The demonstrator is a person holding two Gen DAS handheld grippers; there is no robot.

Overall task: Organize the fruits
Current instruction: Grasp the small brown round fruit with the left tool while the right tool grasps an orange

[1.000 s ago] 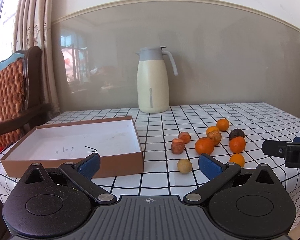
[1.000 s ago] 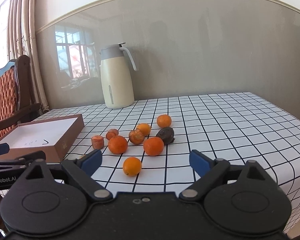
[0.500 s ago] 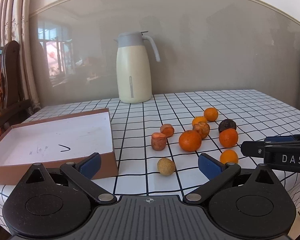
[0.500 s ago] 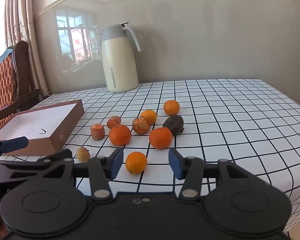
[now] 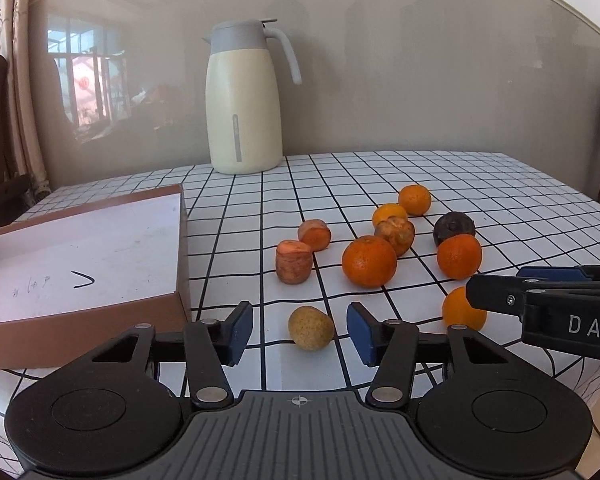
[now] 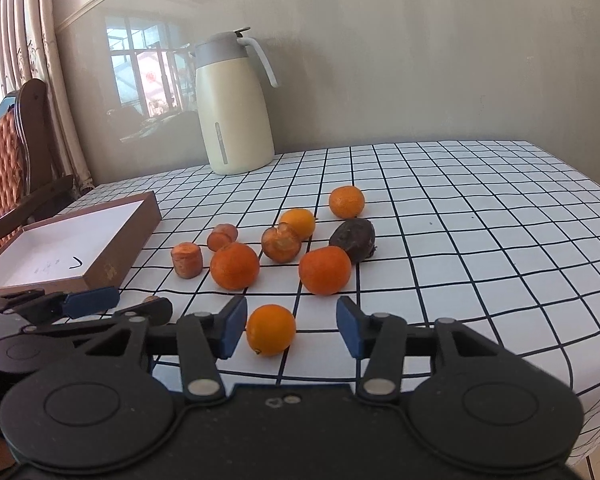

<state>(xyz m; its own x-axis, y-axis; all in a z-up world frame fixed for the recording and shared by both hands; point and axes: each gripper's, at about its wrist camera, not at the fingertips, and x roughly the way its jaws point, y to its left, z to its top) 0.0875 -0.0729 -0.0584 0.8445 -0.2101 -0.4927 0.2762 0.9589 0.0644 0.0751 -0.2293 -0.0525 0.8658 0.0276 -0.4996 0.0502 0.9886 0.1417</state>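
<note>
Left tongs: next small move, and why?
Probably keep closing. The left tongs are closing, with the small tan fruit between the blue pads and gaps visible on both sides. Once gripped, lift toward the open box.

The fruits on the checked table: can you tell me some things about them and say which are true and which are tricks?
1. The brown cardboard box with the white inside has no fruit in it. True.
2. The small yellowish-brown round fruit sits between the left gripper fingers. True; the jaws are closing, and the pads do not touch it yet.
3. The right gripper is lifting a small orange fruit off the table. False; the fruit lies on the checked tablecloth, pads apart from it.
4. The cream jug with the grey lid lies on its side. False; it stands upright.
5. The dark purple-brown fruit is inside the box. False; it lies on the cloth among the oranges.
</note>
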